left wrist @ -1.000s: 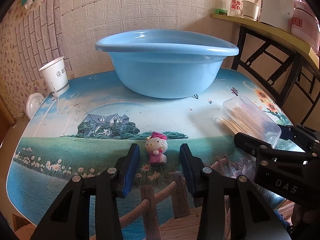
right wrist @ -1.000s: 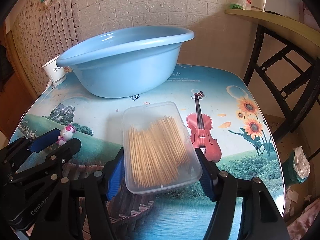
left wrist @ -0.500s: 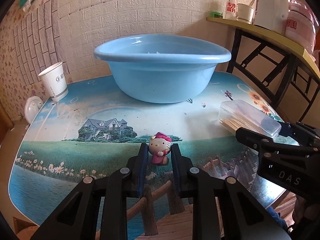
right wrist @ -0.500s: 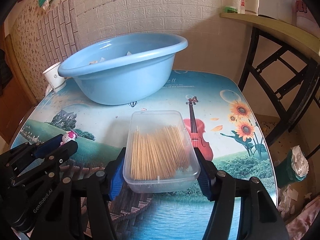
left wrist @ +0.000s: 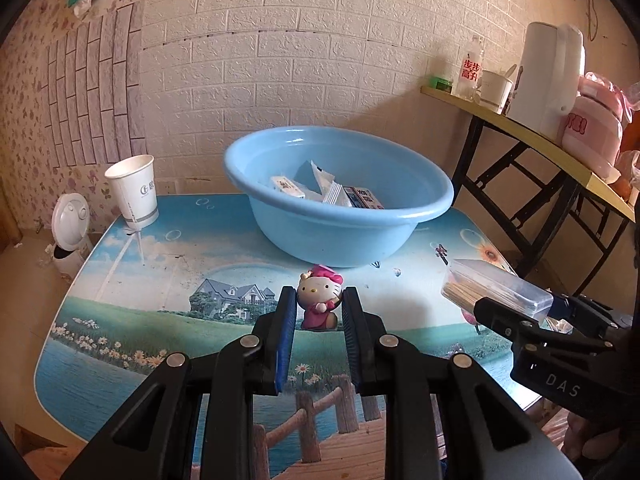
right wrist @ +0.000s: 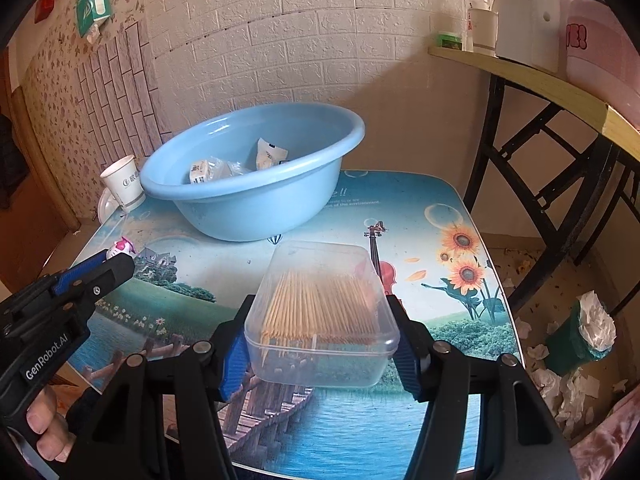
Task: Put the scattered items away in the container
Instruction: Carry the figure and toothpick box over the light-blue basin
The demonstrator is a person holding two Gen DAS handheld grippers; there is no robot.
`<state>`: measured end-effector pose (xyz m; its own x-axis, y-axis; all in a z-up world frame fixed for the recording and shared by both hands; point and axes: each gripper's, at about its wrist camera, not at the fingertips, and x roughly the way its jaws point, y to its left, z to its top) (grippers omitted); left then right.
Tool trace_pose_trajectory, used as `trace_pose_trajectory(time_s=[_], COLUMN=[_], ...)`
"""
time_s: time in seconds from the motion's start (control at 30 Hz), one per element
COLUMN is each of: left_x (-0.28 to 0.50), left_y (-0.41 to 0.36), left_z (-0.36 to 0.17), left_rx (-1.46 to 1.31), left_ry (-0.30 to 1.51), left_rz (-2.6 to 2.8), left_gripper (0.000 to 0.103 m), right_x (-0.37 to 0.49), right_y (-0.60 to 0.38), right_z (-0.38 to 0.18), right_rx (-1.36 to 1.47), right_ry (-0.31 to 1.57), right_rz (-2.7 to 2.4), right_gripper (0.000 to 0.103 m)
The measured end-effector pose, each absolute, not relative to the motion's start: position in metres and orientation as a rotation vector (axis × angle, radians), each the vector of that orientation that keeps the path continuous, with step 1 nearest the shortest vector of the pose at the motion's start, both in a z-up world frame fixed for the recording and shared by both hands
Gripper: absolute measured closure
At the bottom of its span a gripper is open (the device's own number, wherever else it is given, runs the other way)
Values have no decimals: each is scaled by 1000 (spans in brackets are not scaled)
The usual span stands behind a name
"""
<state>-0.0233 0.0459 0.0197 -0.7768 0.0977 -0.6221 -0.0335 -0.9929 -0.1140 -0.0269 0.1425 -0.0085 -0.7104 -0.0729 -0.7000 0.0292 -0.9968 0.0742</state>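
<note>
My left gripper is shut on a small pink-and-white cat figurine, held above the picture-printed table. My right gripper is shut on a clear plastic box of toothpicks, also lifted off the table. The box shows at the right of the left wrist view, and the figurine's pink top peeks over the left gripper in the right wrist view. The light blue basin stands at the far side of the table beyond both grippers, with several small packets inside.
A white paper cup stands at the table's far left corner. A yellow shelf on a black frame with a kettle and a bottle stands to the right. On the floor sit a small white bin and crumpled tissues.
The left gripper closed on the cat figurine and lifted it off the table. The right gripper rose with the toothpick box. The basin's inside has come into view.
</note>
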Motion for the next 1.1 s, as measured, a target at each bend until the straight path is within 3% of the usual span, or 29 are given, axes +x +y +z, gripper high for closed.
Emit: trace_pose_trajectory(time_s=[0.37,0.63,1.1], left_x=[-42,-84,-177], left_y=[29,26,41], left_z=[55,82,54], left_rx=[-993,-953,-1082], left_ry=[-182,-183,-81], left_rz=[2946,2967,2894], left_gripper=[82,82,82], right_x=[-30,-76,-138], right_y=[140,132,123], right_z=[45,70,46], right_rx=[1026,1021,1100], right_ry=[-98,-59,-53], right_rz=[-2882,-2849,-2776], right_gripper=[41,41,40])
